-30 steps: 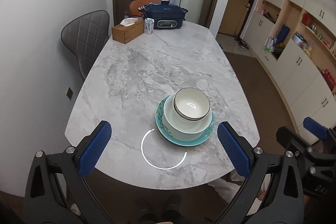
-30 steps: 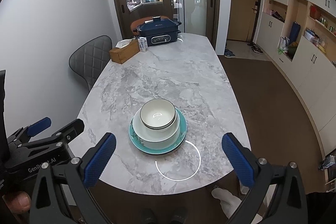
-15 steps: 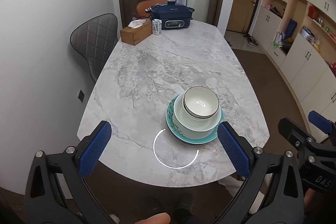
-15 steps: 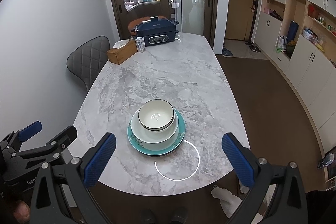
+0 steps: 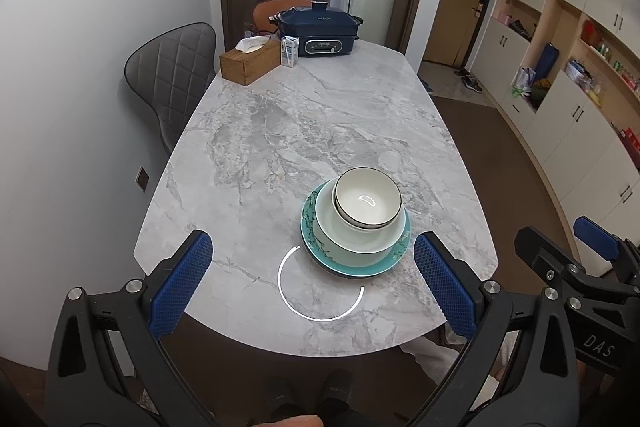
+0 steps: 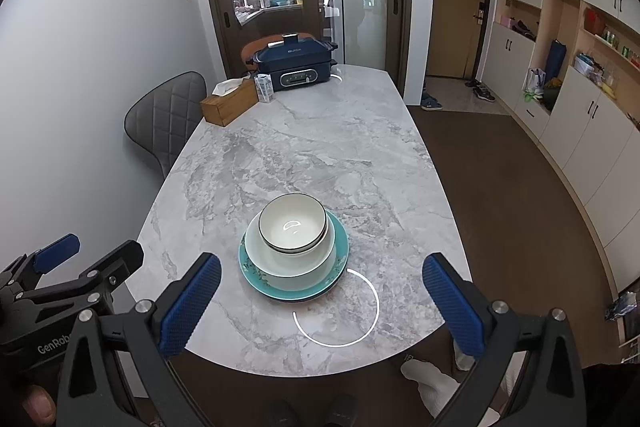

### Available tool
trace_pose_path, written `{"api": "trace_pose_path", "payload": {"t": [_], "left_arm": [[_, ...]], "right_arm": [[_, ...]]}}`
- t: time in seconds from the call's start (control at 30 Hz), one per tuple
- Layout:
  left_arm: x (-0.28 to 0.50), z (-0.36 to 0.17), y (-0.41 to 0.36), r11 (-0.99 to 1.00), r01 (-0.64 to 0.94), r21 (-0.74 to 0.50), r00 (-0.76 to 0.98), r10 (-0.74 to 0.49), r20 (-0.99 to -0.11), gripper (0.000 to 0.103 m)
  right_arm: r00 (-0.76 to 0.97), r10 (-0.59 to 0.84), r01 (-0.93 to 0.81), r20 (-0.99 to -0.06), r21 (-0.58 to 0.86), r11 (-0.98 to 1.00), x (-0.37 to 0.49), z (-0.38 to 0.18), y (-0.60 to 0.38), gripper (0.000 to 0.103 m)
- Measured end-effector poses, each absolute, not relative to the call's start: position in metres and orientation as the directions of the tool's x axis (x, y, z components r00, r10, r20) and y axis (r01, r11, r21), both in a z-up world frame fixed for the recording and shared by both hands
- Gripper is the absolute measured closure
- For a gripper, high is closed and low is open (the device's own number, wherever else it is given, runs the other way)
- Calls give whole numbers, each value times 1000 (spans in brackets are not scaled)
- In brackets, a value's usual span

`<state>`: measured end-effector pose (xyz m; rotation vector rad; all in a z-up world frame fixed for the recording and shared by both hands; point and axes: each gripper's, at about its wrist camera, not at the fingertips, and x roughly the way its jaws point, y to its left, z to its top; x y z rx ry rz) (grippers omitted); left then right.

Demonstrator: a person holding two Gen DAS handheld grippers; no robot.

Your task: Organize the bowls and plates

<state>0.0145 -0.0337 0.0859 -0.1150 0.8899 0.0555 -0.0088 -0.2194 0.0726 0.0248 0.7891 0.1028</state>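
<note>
A stack stands near the front of the marble table (image 5: 288, 131): a teal patterned plate (image 5: 320, 259) at the bottom, a large white bowl (image 5: 352, 247) on it, and small dark-rimmed white bowls (image 5: 368, 201) on top. The same stack shows in the right wrist view (image 6: 294, 247). My left gripper (image 5: 314, 283) is open and empty, held back from the table's front edge, short of the stack. My right gripper (image 6: 318, 303) is open and empty, likewise back from the edge. Each gripper shows at the side of the other's view.
At the far end of the table stand a dark blue electric cooker (image 5: 318, 31), a wooden tissue box (image 5: 250, 65) and a small carton (image 5: 289, 51). A grey padded chair (image 5: 172, 75) stands at the left. Cabinets (image 5: 580, 107) line the right wall.
Both grippers have drawn back and up from the table, so the stack looks smaller and farther. The stack has not moved. Both grippers stay open.
</note>
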Motion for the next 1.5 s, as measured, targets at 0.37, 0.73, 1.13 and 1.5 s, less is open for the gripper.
{"api": "trace_pose_path", "payload": {"t": [0.37,0.73,1.13,1.5], "left_arm": [[16,85,-32,992,-102,-74,626,7,-780,1],[14,82,-32,992,-106,-73,625,10,-780,1],[14,82,-32,992,-106,-73,624,10,-781,1],[15,80,-32,992,-108,-68,619,14,-785,1]], "right_arm": [[700,101,-80,-707,63,995,-8,72,-219,0],[697,101,-80,-710,64,995,-9,72,-218,0],[697,101,-78,-710,65,995,-9,71,-216,0],[693,104,-81,-714,67,994,-8,70,-214,0]]}}
